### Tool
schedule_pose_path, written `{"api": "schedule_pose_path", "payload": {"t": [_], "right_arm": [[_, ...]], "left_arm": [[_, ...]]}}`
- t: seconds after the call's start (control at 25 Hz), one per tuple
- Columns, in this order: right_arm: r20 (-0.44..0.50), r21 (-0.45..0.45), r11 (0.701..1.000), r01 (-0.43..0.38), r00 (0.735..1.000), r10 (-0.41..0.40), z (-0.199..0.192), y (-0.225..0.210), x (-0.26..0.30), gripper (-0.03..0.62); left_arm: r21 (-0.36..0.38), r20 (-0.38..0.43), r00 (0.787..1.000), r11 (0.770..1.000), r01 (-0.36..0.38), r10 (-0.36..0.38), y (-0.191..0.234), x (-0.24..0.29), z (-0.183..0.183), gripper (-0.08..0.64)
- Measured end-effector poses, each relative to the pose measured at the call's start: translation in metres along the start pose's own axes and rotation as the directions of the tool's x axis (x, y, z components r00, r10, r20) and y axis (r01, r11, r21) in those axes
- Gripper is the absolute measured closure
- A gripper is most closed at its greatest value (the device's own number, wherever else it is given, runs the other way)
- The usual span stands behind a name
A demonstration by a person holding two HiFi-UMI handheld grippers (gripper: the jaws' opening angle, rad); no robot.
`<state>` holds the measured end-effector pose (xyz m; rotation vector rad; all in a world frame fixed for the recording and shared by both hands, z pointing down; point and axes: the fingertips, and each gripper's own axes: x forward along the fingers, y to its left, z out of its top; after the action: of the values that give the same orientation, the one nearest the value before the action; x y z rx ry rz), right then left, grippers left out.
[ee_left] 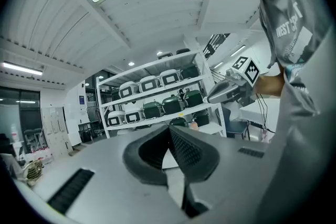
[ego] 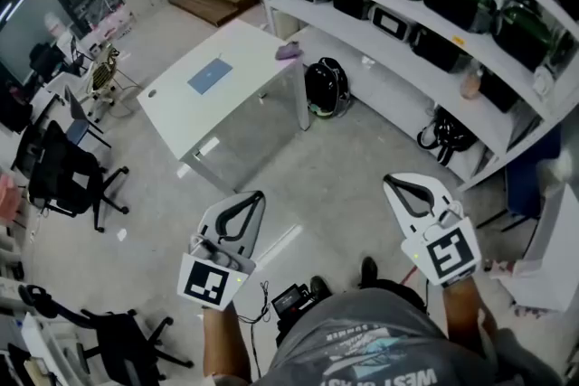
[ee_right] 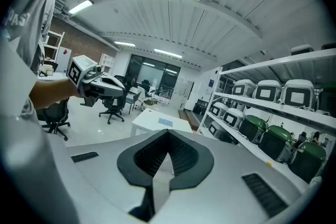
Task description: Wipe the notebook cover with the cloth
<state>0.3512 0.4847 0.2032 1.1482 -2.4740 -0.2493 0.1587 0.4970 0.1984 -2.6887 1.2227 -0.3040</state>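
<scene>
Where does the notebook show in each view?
Head view: notebook upper left of centre, on the white table.
Left gripper view: not in it.
Right gripper view: notebook at centre, just above the jaws, on that table.
Shared landmark: the shelves of cookers, in all three views.
</scene>
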Motion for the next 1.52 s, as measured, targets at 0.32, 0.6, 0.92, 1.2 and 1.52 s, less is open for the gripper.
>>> {"api": "schedule_pose_path", "payload": {"t": [0.32, 0.6, 0.92, 1.2, 1.52], "right_arm": [[0.027, 0.051, 0.999, 0.018, 0.999, -0.020, 0.006, 0.006, 0.012, 0.561], [0.017, 0.040, 0.998, 0.043, 0.999, -0.043, 0.012, 0.005, 0.021, 0.561], [0.025, 0.052, 0.998, 0.042, 0.999, -0.043, 0.004, -0.030, 0.047, 0.561], [0.054, 0.053, 0.998, -0.014, 0.998, 0.012, -0.006, -0.083, 0.092, 0.561], [0.077, 0.044, 0.996, -0.078, 0.994, 0.074, -0.023, -0.162, 0.140, 0.561]], "left_arm": [[-0.009, 0.007, 1.000, 1.000, 0.025, -0.025, 0.011, -0.003, -0.011, 0.558], [-0.015, 0.017, 0.999, 0.999, 0.038, -0.038, 0.023, -0.004, -0.013, 0.558], [-0.014, -0.007, 0.999, 0.999, 0.040, -0.040, 0.034, 0.028, -0.019, 0.558], [-0.020, -0.041, 0.999, 1.000, -0.009, 0.009, 0.059, 0.082, -0.020, 0.558], [-0.014, -0.078, 0.996, 0.998, -0.054, 0.053, 0.082, 0.168, -0.016, 0.558]]}}
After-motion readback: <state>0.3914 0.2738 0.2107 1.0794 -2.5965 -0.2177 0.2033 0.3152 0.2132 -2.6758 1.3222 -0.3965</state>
